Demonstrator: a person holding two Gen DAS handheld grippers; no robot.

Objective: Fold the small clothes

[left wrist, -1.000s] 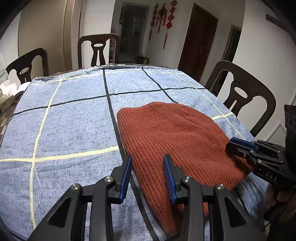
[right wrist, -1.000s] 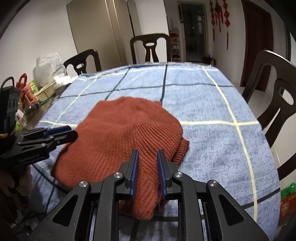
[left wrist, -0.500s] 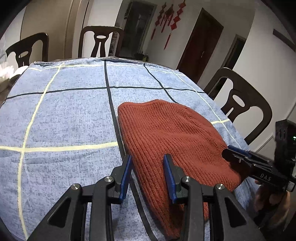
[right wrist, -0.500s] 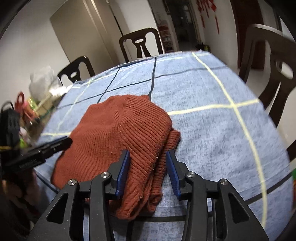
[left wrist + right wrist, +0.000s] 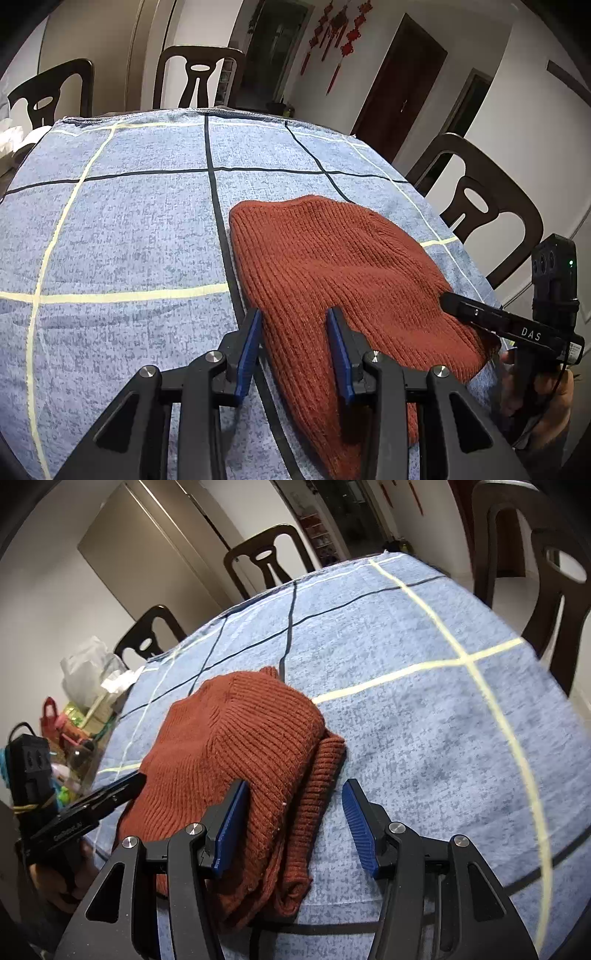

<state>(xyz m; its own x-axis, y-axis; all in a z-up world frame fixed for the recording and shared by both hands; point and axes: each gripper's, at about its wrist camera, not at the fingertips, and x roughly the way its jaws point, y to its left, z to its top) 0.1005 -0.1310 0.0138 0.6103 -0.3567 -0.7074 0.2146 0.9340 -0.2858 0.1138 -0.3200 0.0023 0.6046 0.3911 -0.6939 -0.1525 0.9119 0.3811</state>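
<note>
My right gripper (image 5: pixel 293 827) is opening off the sweater (image 5: pixel 236 753) w/ its folded edge between my fingers; left gripper (image 5: pixel 294 345) half-open, holding nothing, straddling the near hem to steady it.

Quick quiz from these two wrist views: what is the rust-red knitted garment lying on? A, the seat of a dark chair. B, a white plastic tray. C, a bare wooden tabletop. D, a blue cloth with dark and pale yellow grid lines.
D: the rust-red knitted garment lies on the blue grid-lined cloth that covers the table, seen in both wrist views.
</note>
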